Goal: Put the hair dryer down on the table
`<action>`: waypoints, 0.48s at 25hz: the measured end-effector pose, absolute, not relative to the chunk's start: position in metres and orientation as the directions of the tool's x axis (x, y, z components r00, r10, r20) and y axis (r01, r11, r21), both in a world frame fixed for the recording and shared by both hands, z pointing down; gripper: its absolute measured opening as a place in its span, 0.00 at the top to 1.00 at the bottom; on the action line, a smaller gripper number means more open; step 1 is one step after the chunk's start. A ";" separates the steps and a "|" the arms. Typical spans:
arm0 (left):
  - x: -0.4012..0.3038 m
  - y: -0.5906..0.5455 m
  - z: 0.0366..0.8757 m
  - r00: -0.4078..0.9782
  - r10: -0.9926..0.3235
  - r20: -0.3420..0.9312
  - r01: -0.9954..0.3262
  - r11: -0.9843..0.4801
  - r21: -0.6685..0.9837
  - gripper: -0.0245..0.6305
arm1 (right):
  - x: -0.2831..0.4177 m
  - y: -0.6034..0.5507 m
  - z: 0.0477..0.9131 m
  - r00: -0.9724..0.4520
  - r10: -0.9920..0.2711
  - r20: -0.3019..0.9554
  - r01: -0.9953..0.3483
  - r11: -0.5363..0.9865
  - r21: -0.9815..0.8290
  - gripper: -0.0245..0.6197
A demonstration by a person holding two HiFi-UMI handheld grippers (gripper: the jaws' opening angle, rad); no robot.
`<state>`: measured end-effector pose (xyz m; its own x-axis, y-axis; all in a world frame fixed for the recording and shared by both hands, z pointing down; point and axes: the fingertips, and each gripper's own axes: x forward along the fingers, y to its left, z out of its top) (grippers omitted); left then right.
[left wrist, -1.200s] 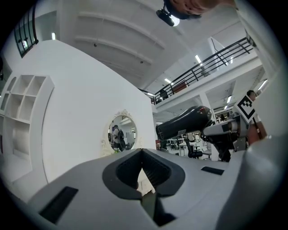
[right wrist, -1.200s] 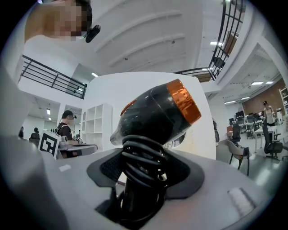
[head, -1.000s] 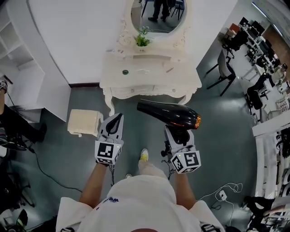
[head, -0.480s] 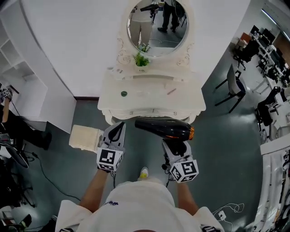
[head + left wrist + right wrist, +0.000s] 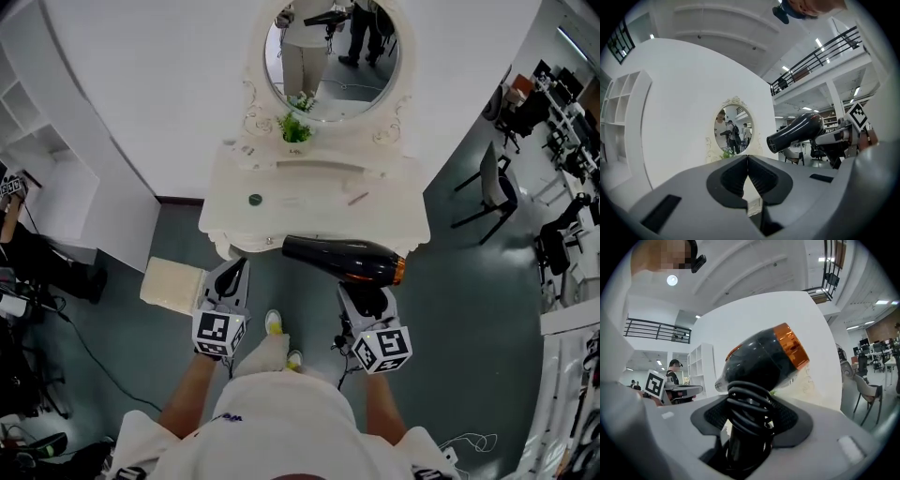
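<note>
Stepping closer to the dressing table, the person carries both tools forward with them. Nearest the body, the left hand-held gripper (image 5: 232, 274) has its jaws pressed together on nothing and is held level beside the other. The right hand-held gripper (image 5: 367, 298) pinches the handle of the hair dryer (image 5: 342, 260), with the cord (image 5: 749, 409) coiled round that handle between the pads; this hold looks the same as a second ago.

What is different is the gap ahead. A second ago a strip of floor shows between the dryer's barrel and the front edge of the surface (image 5: 309, 223). Now, in the head view, the barrel overlaps that front edge, nozzle toward the left corner and orange ring toward the right. It is in the air and, as far as I can judge, not touching.

So the approach seems nearly done; reaching in, lowering and letting go are not yet done. The middle of the surface is bare, a small dark round thing (image 5: 255, 199) sits left of it, and a plant (image 5: 294, 129) stands at the back edge under the mirror (image 5: 333, 58).
</note>
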<state>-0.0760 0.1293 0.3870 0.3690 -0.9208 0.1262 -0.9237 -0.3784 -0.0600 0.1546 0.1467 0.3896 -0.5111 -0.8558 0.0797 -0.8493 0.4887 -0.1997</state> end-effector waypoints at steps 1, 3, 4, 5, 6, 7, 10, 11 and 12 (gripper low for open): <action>-0.074 0.125 0.390 0.376 -0.918 0.129 -0.921 -0.385 -0.055 0.95 | 0.155 0.142 0.391 -0.510 -0.856 0.087 -0.851 0.487 -0.197 0.54; -0.071 0.114 0.398 0.381 -0.915 0.135 -0.920 -0.390 -0.041 0.95 | 0.156 0.133 0.395 -0.508 -0.855 0.100 -0.854 0.485 -0.189 0.54; -0.071 0.107 0.402 0.380 -0.915 0.137 -0.921 -0.388 -0.033 0.95 | 0.156 0.128 0.397 -0.508 -0.855 0.104 -0.855 0.484 -0.187 0.54; -0.071 0.099 0.404 0.379 -0.915 0.137 -0.922 -0.385 -0.027 0.95 | 0.157 0.121 0.399 -0.506 -0.856 0.108 -0.856 0.482 -0.186 0.54; -0.071 0.091 0.405 0.379 -0.916 0.135 -0.922 -0.385 -0.024 0.95 | 0.159 0.114 0.400 -0.502 -0.858 0.111 -0.859 0.478 -0.184 0.54; -0.070 0.082 0.406 0.382 -0.915 0.132 -0.921 -0.388 -0.024 0.95 | 0.160 0.107 0.402 -0.496 -0.860 0.115 -0.862 0.473 -0.182 0.54; -0.066 0.052 0.407 0.400 -0.908 0.122 -0.913 -0.406 -0.031 0.95 | 0.162 0.083 0.405 -0.480 -0.869 0.124 -0.872 0.457 -0.175 0.54; -0.066 0.041 0.406 0.405 -0.907 0.118 -0.911 -0.411 -0.031 0.95 | 0.162 0.074 0.405 -0.476 -0.871 0.126 -0.874 0.453 -0.173 0.54; -0.067 0.030 0.405 0.408 -0.906 0.115 -0.910 -0.414 -0.029 0.95 | 0.162 0.064 0.404 -0.472 -0.872 0.128 -0.876 0.449 -0.174 0.54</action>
